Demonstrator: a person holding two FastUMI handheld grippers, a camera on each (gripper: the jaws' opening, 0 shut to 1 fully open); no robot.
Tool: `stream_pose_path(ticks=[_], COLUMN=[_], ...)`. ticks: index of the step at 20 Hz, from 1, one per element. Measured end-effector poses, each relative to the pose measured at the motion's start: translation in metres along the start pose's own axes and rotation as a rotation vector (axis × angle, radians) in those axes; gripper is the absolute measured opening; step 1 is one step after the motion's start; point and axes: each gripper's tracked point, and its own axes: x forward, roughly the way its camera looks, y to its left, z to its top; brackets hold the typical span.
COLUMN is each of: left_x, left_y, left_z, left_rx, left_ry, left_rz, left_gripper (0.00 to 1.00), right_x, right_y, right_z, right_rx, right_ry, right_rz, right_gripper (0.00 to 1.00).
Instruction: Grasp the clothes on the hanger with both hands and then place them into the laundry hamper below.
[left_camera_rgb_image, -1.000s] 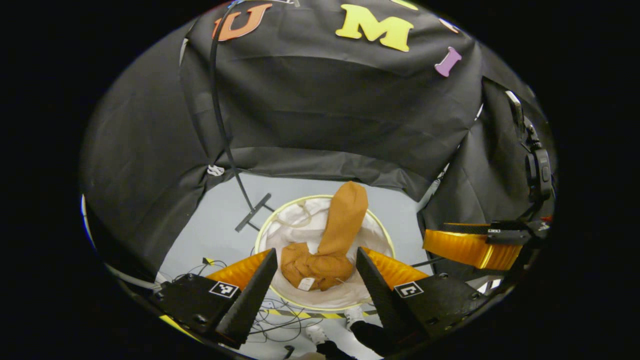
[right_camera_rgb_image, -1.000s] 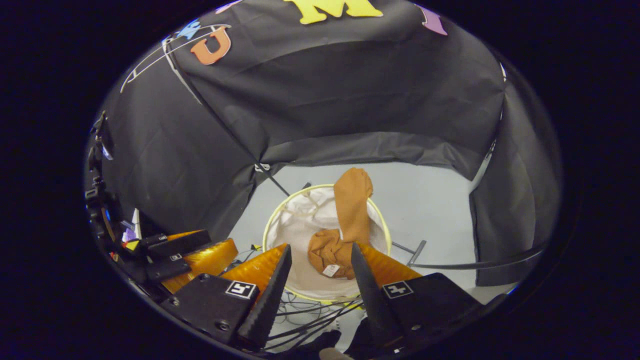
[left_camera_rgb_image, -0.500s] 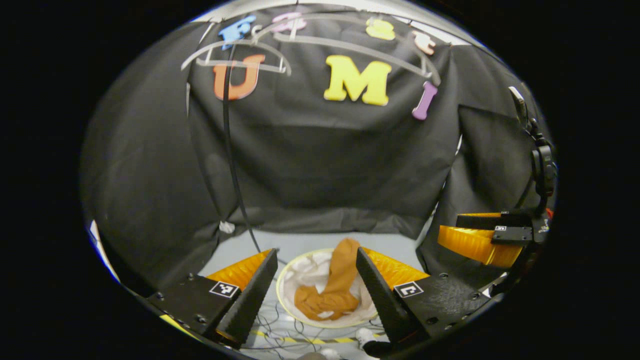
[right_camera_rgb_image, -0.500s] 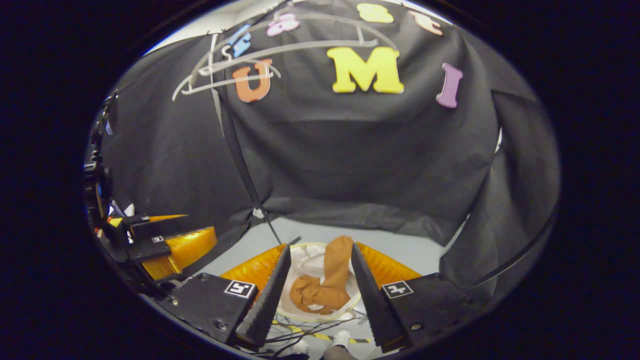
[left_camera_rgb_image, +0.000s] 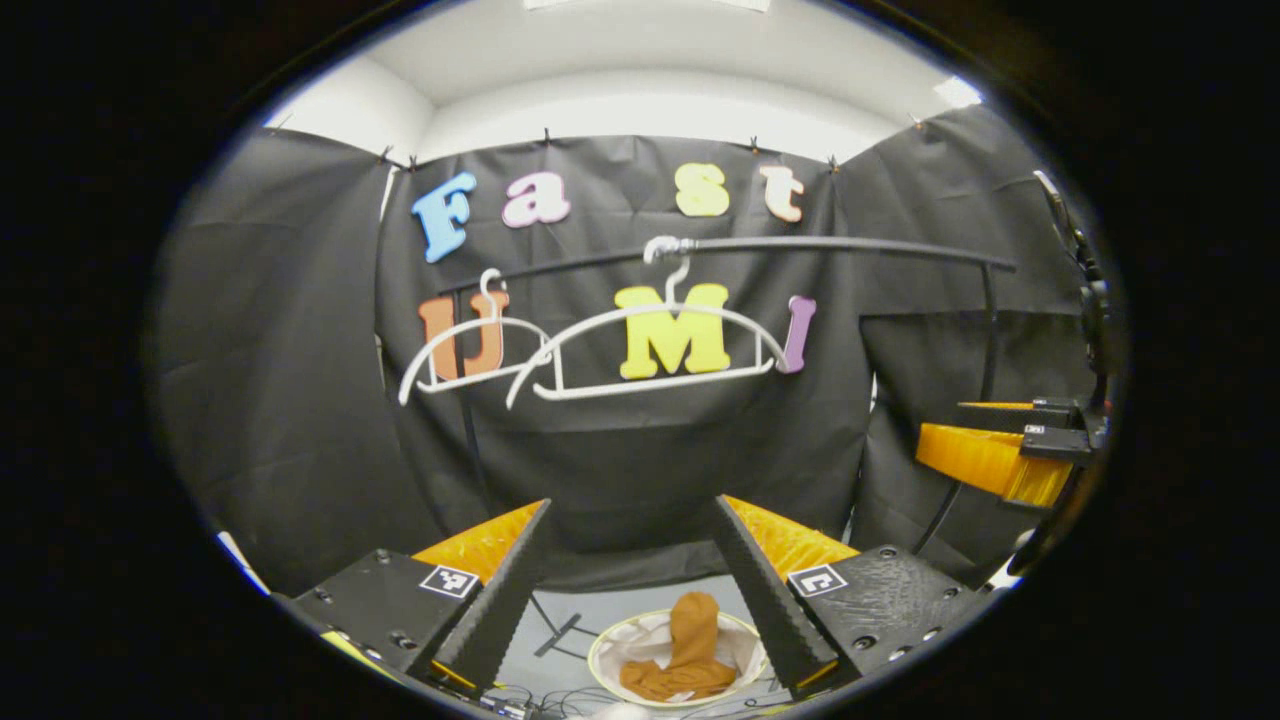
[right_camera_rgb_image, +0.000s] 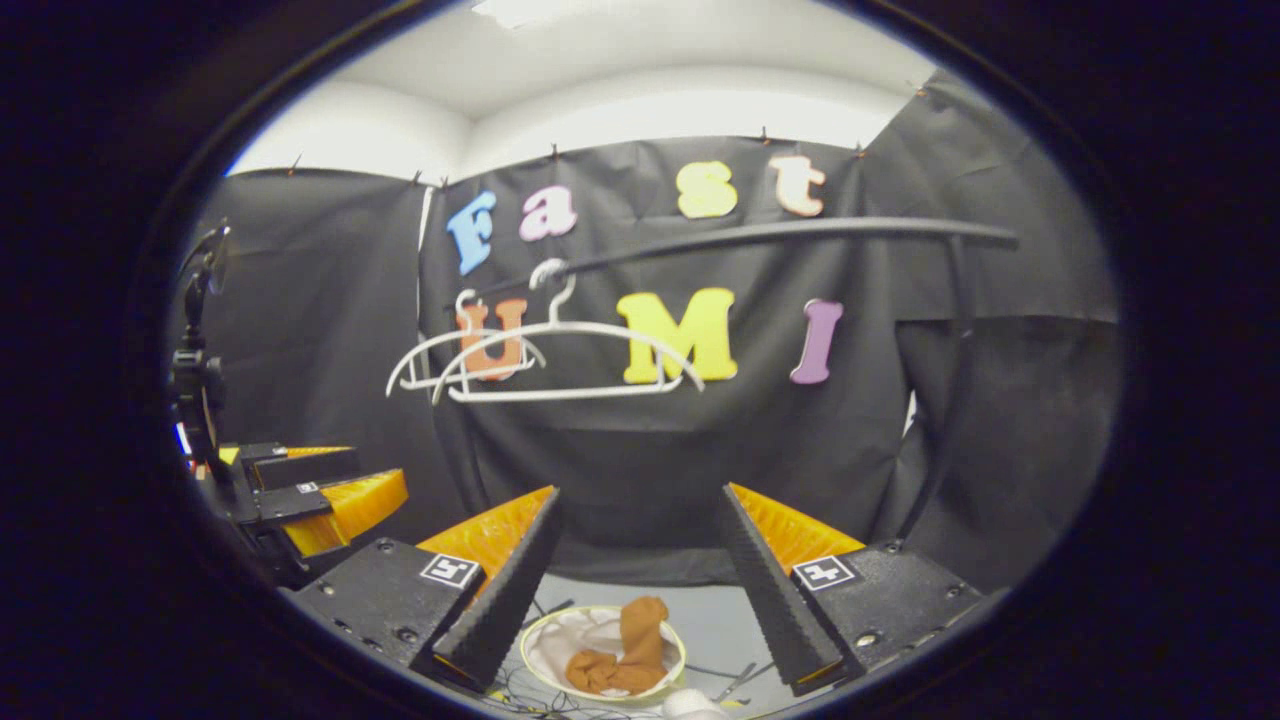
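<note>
Clothes (left_camera_rgb_image: 686, 660) are lying crumpled in the laundry hamper (left_camera_rgb_image: 604, 655) far below the left tool (left_camera_rgb_image: 632, 580), fingers spread apart, in the left gripper view. Right gripper view: right tool (right_camera_rgb_image: 640, 575) is hanging open above the hamper, two bare hangers (right_camera_rgb_image: 560, 360) on the rail (right_camera_rgb_image: 780, 235).

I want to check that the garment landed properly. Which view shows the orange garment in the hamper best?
The left gripper view: the orange garment sits larger there, one part draped over the hamper rim. The right gripper view shows the same garment smaller, low between its tongs.
</note>
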Motion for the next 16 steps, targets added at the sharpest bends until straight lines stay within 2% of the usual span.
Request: stream_pose_path(ticks=[1, 3, 5, 10, 12, 16], left_x=[-0.013, -0.032, -0.048, -0.099, -0.118, -0.147], left_y=[-0.001, -0.002, 0.0, -0.003, -0.002, -0.001], left_z=[0.016, 0.038, 0.052, 0.064, 0.069, 0.076], left_rx=[0.007, 0.02, 0.023, 0.02, 0.023, 0.028], left_ry=[-0.018, -0.036, -0.059, -0.087, -0.104, -0.111], left_rz=[-0.001, 0.019, 0.069, 0.213, 0.268, 0.333], left_gripper=[0.92, 0.93, 0.94, 0.97, 0.99, 1.0], right_x=[-0.008, -0.027, -0.043, -0.064, -0.08, -0.085], right_y=[-0.001, -0.003, -0.009, -0.023, -0.027, -0.02], right_z=[0.006, 0.012, 0.028, 0.037, 0.047, 0.042], right_rx=[0.012, 0.033, 0.034, 0.01, 0.005, 0.008], right_ry=[-0.024, -0.06, -0.105, -0.13, -0.159, -0.142], right_rz=[-0.011, -0.019, -0.015, 0.004, 0.035, 0.109], right_gripper=[1.0, 0.99, 1.0, 1.0, 1.0, 0.99])
